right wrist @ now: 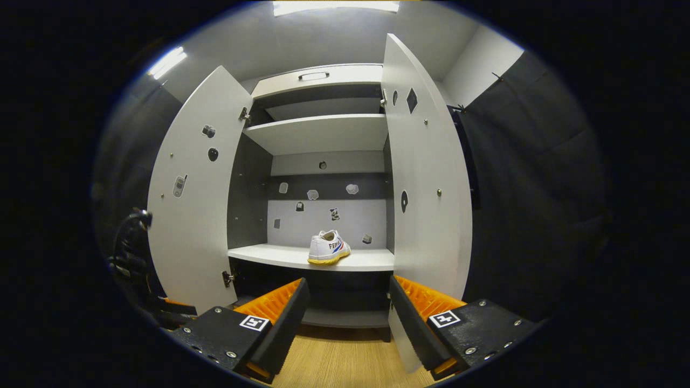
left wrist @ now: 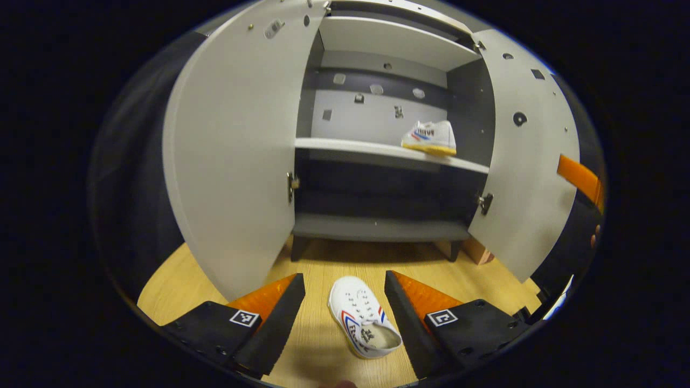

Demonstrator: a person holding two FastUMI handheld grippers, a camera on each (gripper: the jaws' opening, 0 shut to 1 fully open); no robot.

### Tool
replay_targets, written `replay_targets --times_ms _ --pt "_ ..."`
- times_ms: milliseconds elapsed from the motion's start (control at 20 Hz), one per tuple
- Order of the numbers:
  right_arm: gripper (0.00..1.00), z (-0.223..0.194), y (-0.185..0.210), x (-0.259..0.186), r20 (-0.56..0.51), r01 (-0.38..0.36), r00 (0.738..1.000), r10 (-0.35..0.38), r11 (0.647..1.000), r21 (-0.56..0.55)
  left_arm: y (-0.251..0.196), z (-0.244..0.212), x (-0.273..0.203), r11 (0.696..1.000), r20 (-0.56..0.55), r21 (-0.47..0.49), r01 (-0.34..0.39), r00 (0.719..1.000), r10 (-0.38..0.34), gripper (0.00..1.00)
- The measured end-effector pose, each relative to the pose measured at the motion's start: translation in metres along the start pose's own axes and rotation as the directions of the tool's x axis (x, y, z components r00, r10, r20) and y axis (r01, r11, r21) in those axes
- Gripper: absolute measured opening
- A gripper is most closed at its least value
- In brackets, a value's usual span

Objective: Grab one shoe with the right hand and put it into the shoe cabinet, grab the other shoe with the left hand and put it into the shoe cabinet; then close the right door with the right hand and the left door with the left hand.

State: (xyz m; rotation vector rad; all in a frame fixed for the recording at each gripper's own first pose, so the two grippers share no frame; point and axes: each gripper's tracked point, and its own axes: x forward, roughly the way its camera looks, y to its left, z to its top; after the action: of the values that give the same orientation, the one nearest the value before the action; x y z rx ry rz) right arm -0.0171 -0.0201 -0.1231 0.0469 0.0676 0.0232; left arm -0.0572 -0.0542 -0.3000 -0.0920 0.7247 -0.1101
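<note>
Left gripper [left wrist: 345, 302] open around shoe [left wrist: 364, 318] before cabinet [left wrist: 377, 229]; right gripper [right wrist: 347, 312] open, empty. Might slip out: toe grip.

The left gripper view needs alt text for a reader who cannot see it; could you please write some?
A white sneaker lies on the wooden floor between the open fingers of the left tool. Ahead stands a grey shoe cabinet with both doors open, a second white sneaker on its middle shelf.

dim booth, ceiling lights [right wrist: 334, 6] glaring above, fisheye bending the edges.
</note>
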Motion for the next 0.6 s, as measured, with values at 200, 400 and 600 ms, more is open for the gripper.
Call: replay_targets --times_ms 200,400,600 --pt "0.92 -0.007 -0.010 -0.004 -0.018 0.020 1.000 -0.020 0.999 0.031 0.002 -0.093 0.025 0.999 -0.269 -0.042 -0.016 0.963 0.004 0.98" --pt "0.92 -0.014 -0.022 -0.007 -0.029 0.046 0.999 -0.044 0.998 0.041 0.008 -0.119 0.039 0.999 -0.375 0.016 -0.047 0.926 0.049 0.98" --pt "0.92 -0.023 -0.029 -0.004 -0.055 0.051 0.997 -0.049 0.997 0.052 0.015 -0.134 0.050 0.994 -0.473 0.036 -0.103 0.875 0.108 0.99"
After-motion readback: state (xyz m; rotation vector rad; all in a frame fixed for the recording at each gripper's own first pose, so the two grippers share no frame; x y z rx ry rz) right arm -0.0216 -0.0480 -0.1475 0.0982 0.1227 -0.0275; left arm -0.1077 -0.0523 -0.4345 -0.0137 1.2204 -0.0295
